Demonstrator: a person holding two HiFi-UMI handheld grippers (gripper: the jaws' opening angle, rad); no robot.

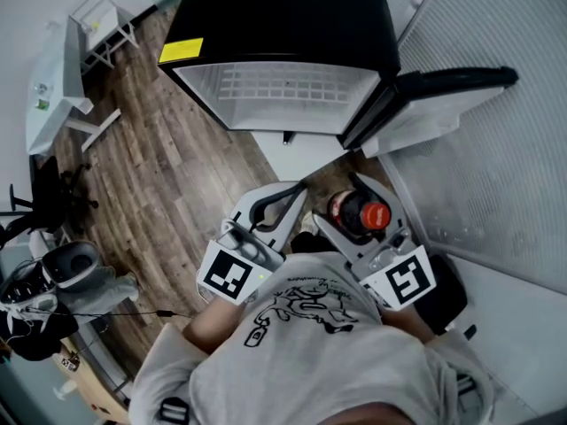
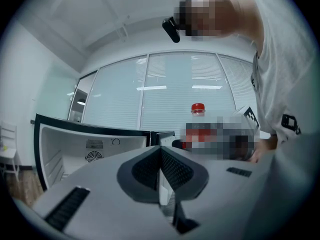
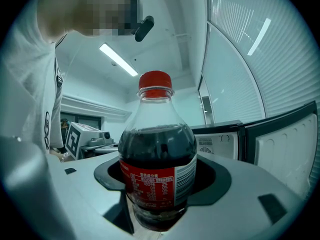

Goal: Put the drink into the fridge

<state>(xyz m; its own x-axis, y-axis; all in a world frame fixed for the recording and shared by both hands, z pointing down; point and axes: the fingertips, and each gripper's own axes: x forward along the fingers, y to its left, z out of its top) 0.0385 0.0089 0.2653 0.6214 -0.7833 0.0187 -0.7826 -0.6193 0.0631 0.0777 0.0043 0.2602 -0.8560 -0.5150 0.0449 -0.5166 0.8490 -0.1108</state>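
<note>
Right claw [image 3: 159,191] is clamped on the upright bottle [image 3: 157,149] at label height, in front of the open fridge [image 1: 283,16]. Left claw [image 2: 161,164] is closed on nothing, alongside.

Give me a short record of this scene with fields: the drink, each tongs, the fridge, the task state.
drink: cola bottle, red cap, upright
right tongs: closed on the cola bottle
left tongs: shut, nothing between them
fridge: in front of the person, door open
task state: bottle not yet inside
</note>
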